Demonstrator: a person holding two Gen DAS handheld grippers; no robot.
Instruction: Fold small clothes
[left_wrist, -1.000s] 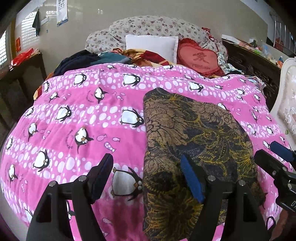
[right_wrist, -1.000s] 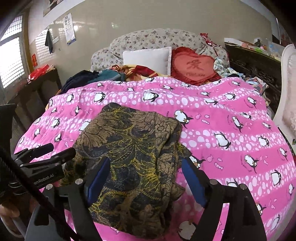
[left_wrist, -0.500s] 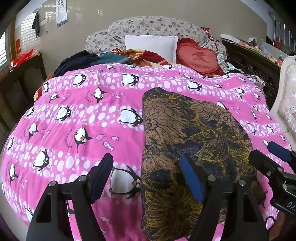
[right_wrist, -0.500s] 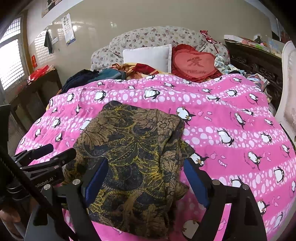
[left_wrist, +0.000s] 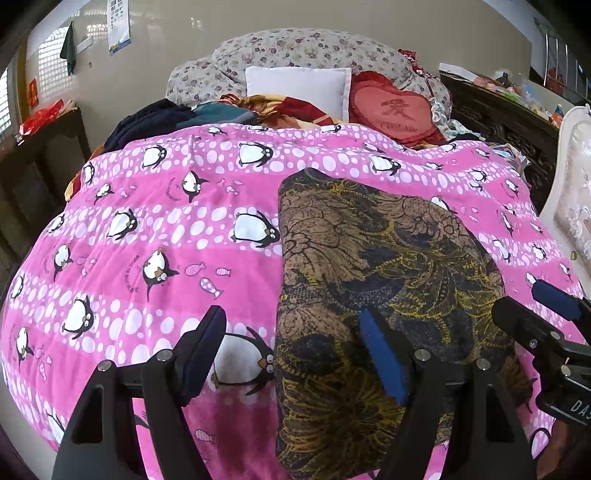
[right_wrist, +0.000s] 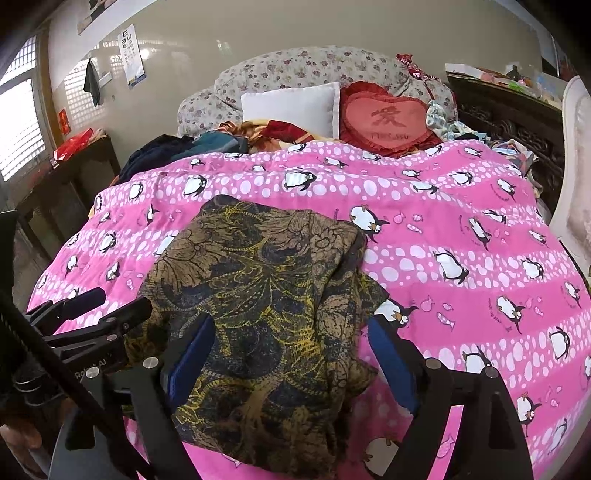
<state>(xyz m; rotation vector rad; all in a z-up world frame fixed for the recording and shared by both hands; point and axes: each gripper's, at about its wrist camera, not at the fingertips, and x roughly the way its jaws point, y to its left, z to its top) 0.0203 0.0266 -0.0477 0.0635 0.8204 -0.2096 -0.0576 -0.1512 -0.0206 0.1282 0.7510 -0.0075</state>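
On the quilt's near edge: we are finding the garment (left_wrist: 388, 266) lying partly folded on the pink quilt (left_wrist: 147, 229).
Claws: left gripper (left_wrist: 295, 354) and right gripper (right_wrist: 291, 354) are both gaping wide, holding nothing.
Doing it well: we are aiming to pinch both near corners together, fold evenly.

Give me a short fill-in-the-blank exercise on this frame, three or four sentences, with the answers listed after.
1. The brown and gold patterned garment lies on a pink quilt printed with ____.
2. The left gripper and the right gripper both have their jaws ____.
3. At the head of the bed, the red cushion has the shape of a ____.
4. Beside that cushion stands a plain ____ pillow.

Answers: penguins; open; heart; white
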